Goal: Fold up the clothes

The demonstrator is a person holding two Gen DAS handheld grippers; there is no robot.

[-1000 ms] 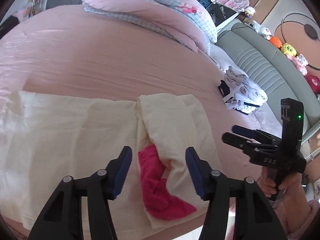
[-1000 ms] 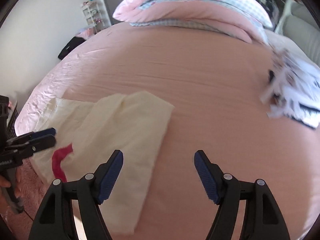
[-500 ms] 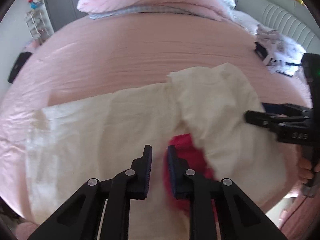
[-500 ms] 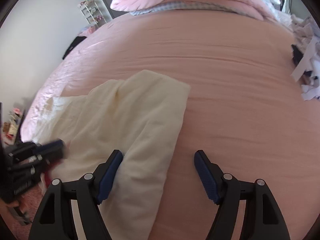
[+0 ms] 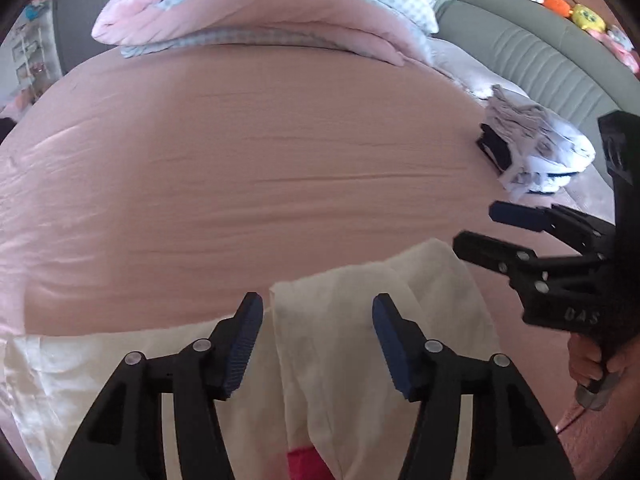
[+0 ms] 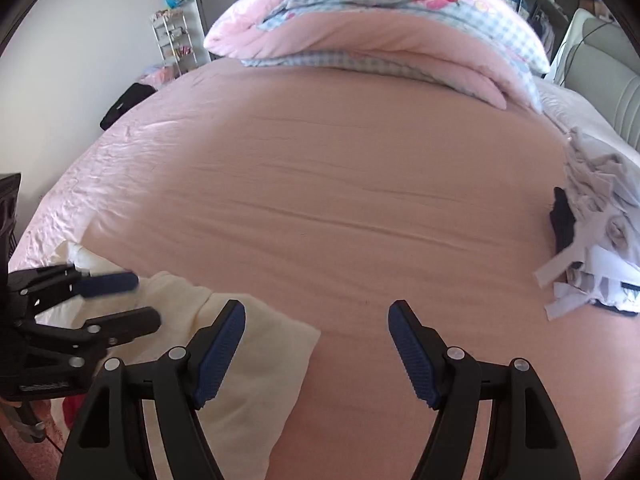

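A cream garment [image 5: 344,320] lies flat at the near edge of the pink bed, its right part folded over and a red patch [image 5: 306,462] showing at the bottom. My left gripper [image 5: 318,340] hovers over the fold. Its jaws are opening, the cloth lies below them and the pads do not press on it. My right gripper [image 6: 316,332] stands open over bare sheet, its left finger above the garment's [image 6: 256,364] right edge. Each gripper shows in the other's view: the right gripper [image 5: 478,226] beside the garment, the left gripper [image 6: 144,300] at the left.
A rolled pink and blue checked quilt [image 5: 272,12] fills the far end of the bed [image 6: 340,184]. A heap of white and grey clothes [image 6: 600,240] sits at the right. A grey padded headboard [image 5: 552,60] with plush toys stands behind. A wire rack [image 6: 172,40] stands by the left wall.
The left jaws closed almost fully near the red patch, then opened again. Both grippers have shifted, so the garment sits lower in both views and most of the red patch is out of sight.
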